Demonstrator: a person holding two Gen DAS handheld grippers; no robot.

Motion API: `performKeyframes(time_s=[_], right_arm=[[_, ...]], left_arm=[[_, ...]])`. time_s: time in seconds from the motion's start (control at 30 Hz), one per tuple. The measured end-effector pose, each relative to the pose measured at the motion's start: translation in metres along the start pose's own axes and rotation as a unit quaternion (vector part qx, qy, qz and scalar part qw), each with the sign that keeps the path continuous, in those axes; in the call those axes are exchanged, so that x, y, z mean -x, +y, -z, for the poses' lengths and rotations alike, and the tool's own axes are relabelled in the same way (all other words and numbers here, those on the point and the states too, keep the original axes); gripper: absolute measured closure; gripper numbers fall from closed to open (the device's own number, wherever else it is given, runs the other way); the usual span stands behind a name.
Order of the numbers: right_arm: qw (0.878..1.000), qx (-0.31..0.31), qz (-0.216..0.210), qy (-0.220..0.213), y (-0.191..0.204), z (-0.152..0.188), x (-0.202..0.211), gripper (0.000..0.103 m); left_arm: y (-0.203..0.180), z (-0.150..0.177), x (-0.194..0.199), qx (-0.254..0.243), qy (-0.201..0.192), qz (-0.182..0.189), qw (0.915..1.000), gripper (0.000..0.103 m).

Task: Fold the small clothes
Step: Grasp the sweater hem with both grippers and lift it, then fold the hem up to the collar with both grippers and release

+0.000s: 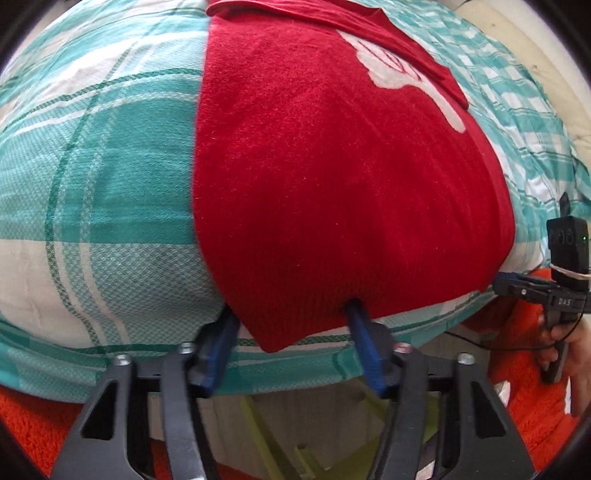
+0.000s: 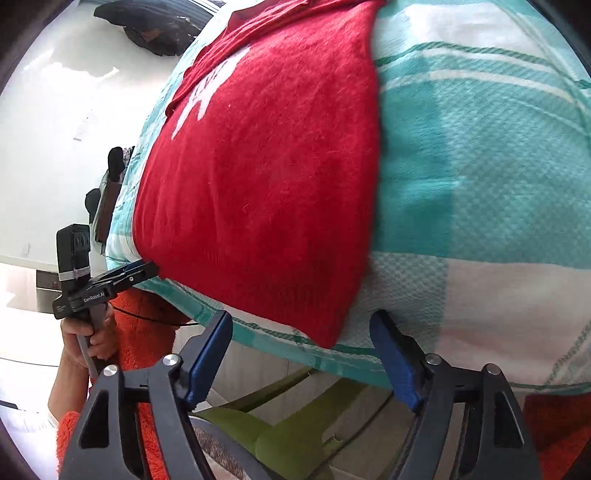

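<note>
A red knit sweater [image 1: 332, 177] with a white motif lies partly folded on a teal and white checked cloth [image 1: 103, 184]. It also shows in the right wrist view [image 2: 266, 177]. My left gripper [image 1: 291, 314] is open, its blue fingers astride the sweater's near left hem corner. My right gripper [image 2: 301, 325] is open, its blue fingers astride the near right hem corner. The right gripper shows in the left wrist view [image 1: 517, 280] at the hem. The left gripper shows in the right wrist view [image 2: 144, 269] at the hem.
The checked cloth [image 2: 480, 184] covers a table whose front edge is right under both grippers. A green chair [image 2: 288, 435] stands below the edge. The person wears an orange fleece [image 2: 147, 332]. A dark object [image 2: 155, 33] lies on the white floor beyond.
</note>
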State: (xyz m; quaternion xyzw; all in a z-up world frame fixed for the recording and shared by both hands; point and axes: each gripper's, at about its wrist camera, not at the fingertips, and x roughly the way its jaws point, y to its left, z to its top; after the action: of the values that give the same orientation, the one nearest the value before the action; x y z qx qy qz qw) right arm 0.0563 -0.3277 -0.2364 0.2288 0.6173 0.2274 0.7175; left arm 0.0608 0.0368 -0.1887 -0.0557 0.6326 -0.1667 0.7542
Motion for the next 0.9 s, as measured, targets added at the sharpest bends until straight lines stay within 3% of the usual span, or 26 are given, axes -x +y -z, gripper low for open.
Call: performKeyframes(time_s=[0.03, 0.07, 0.2, 0.3, 0.4, 0.5, 0.67, 0.83, 0.9], right_arm=[[1.000, 0.004, 0.000, 0.003, 0.003, 0.001, -0.002, 0.065], [1.000, 0.011, 0.002, 0.006, 0.006, 0.002, -0.002, 0.096], [0.999, 0.031, -0.015, -0.020, 0.023, 0.011, 0.031, 0.097], [0.997, 0.023, -0.053, -0.057, 0.029, 0.009, 0.062, 0.097], [0.991, 0.005, -0.083, -0.109, 0.028, -0.010, 0.086, 0.097], [0.984, 0.000, -0.077, -0.161, 0.026, -0.049, 0.095, 0.097], [0.973, -0.009, -0.057, -0.223, 0.025, -0.152, 0.088, 0.097], [0.971, -0.011, -0.032, -0.239, 0.022, -0.263, 0.076, 0.097], [0.970, -0.003, -0.002, -0.244, 0.020, -0.299, 0.066, 0.097]], left_arm=[[0.003, 0.001, 0.000, 0.006, 0.008, 0.015, 0.9998, 0.096], [0.007, 0.003, 0.006, 0.018, 0.006, 0.026, 0.9995, 0.098], [0.013, 0.008, 0.035, 0.036, -0.014, 0.075, 0.9964, 0.099], [0.018, -0.002, 0.060, 0.061, -0.043, 0.134, 0.9882, 0.099], [0.022, -0.034, 0.080, 0.081, -0.086, 0.175, 0.9775, 0.099], [0.032, -0.092, 0.079, 0.112, -0.113, 0.201, 0.9666, 0.099], [0.047, -0.207, 0.052, 0.136, -0.132, 0.181, 0.9650, 0.099], [0.055, -0.304, 0.019, 0.151, -0.142, 0.135, 0.9690, 0.099], [0.056, -0.331, 0.006, 0.151, -0.142, 0.107, 0.9724, 0.098]])
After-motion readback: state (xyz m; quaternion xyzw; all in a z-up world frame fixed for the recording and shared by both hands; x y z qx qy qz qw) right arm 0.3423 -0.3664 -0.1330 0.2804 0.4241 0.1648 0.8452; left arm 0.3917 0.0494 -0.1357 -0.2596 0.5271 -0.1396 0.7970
